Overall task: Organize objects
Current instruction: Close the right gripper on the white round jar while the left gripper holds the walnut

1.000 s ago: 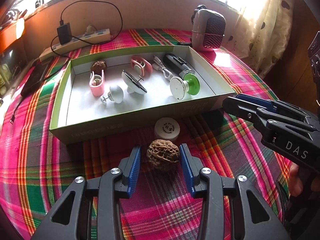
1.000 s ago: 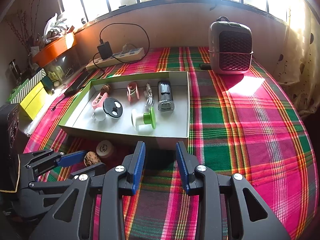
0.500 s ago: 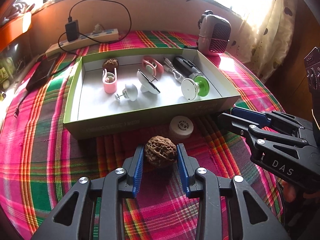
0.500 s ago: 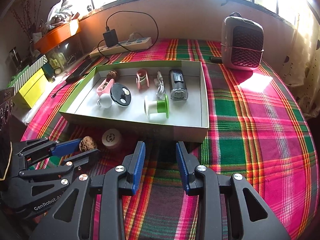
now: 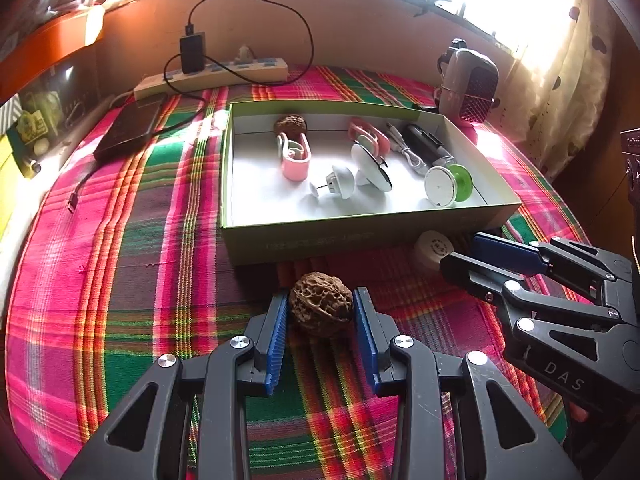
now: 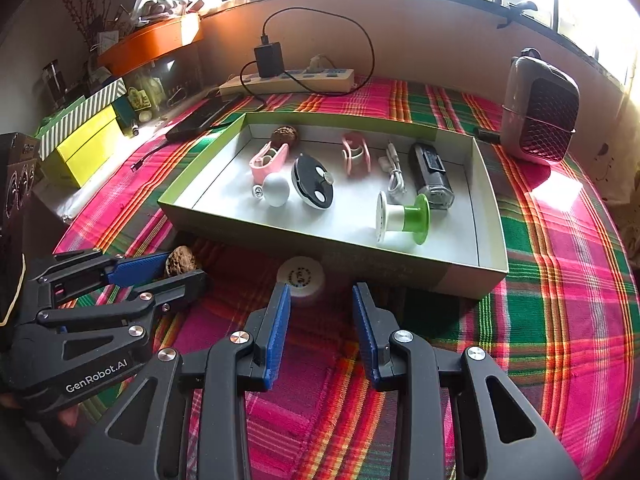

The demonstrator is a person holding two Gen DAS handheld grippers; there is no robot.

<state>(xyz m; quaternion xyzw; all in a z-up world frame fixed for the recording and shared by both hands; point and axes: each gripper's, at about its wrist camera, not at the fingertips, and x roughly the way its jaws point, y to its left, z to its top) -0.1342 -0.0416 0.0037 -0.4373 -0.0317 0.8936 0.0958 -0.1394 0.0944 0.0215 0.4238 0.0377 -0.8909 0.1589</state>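
Note:
A wrinkled brown walnut (image 5: pixel 321 304) sits on the plaid cloth between the blue pads of my left gripper (image 5: pixel 320 297), which is shut on it. In the right wrist view the same walnut (image 6: pixel 181 266) shows in the left gripper (image 6: pixel 185 268) at the lower left. My right gripper (image 6: pixel 321 292) stands open with nothing between its fingers. A white round tin (image 6: pixel 301 274) lies just beyond its left fingertip. The green-rimmed box (image 5: pixel 360 236) behind holds a second walnut (image 5: pixel 291 124), pink clips, a white knob, a green spool (image 5: pixel 448 184) and a cable.
A small grey heater (image 5: pixel 472 88) stands at the back right of the box. A power strip (image 5: pixel 216 76) with a black charger lies along the wall, with a dark flat device (image 5: pixel 132 128) near it. Yellow and striped boxes (image 6: pixel 88 152) sit at the far left.
The left jaws have closed onto the walnut, which lay loose between them before. Both grippers have shifted sideways, and the right one now has the white tin at its fingertips.

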